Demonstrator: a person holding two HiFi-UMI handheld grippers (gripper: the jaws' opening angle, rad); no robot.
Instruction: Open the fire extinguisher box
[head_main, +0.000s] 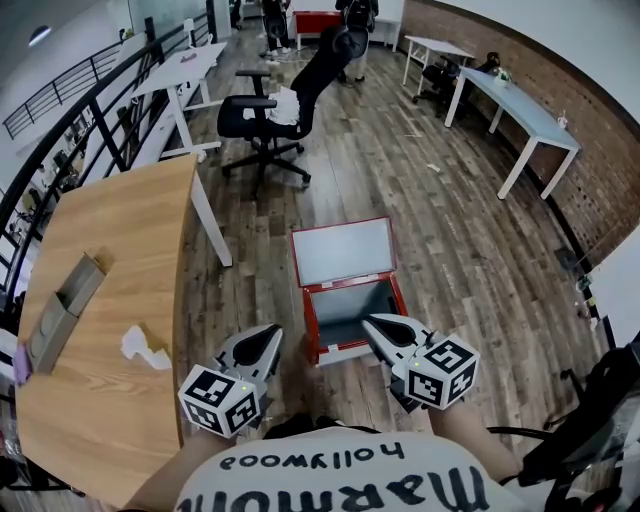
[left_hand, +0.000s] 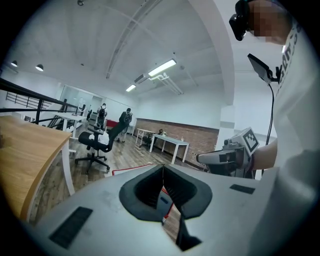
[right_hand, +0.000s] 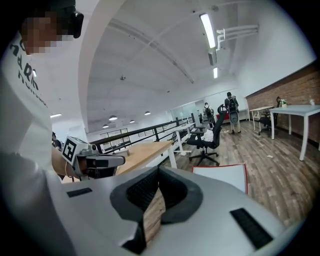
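The red fire extinguisher box (head_main: 309, 322) lies on the wooden floor in front of me. Its lid (head_main: 342, 250) is swung back, and the grey inside looks empty. In the head view my left gripper (head_main: 272, 334) hovers just left of the box's near corner, jaws together with nothing between them. My right gripper (head_main: 371, 322) hangs over the box's near right edge, also shut and empty. The left gripper view shows its closed jaws (left_hand: 163, 168) with a bit of the red box (left_hand: 169, 206) below. In the right gripper view the lid (right_hand: 222, 176) lies beyond the closed jaws (right_hand: 159, 173).
A wooden table (head_main: 90, 400) stands at my left with a crumpled tissue (head_main: 143, 347) and a grey tray (head_main: 62, 308) on it. A black office chair (head_main: 270, 115) stands beyond the box, and white tables (head_main: 525, 112) line the brick wall. A dark bag (head_main: 590, 430) sits at the right.
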